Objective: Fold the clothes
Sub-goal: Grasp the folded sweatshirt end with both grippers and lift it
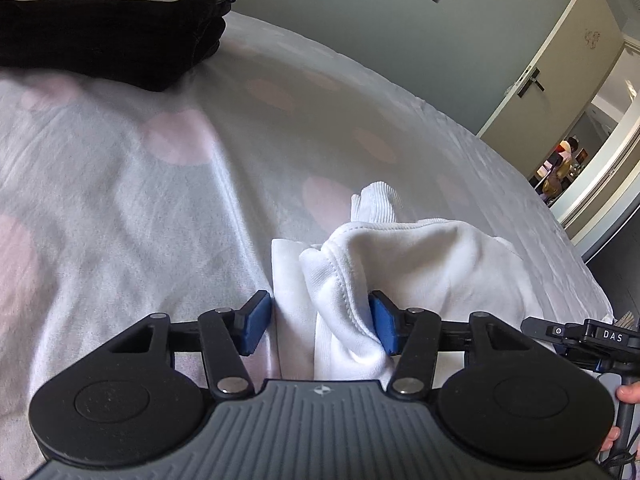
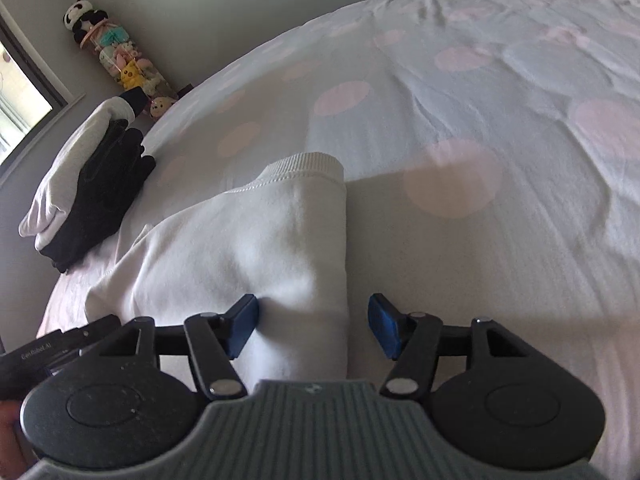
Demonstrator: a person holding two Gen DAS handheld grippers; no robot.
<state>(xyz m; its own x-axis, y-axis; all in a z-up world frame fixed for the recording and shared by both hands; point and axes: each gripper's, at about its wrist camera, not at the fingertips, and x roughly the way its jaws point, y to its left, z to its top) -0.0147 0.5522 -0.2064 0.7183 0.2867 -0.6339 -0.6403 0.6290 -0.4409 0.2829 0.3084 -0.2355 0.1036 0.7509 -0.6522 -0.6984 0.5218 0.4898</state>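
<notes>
Your left gripper (image 1: 320, 322) hangs low over the bed with its blue pads set wide; a bunched fold of the white cotton sweatshirt (image 1: 404, 268) sits between them, the right pad (image 1: 383, 326) touching the cloth and the left pad just beside its edge, so nothing is pinched. From that camera the sweatshirt lies from the centre out toward 4 o'clock on the pale bedsheet with large pink dots (image 1: 168, 184), a ribbed cuff poking up at its far end. At 11 o'clock sits a stack of folded clothes, white on top of black (image 1: 120, 32). Your right gripper (image 2: 314, 326) is also spread wide: the sweatshirt's folded edge runs between the pads, the left pad (image 2: 242, 326) against the fabric and the right pad clear of it over bare sheet. There the stack lies at 9 o'clock.
</notes>
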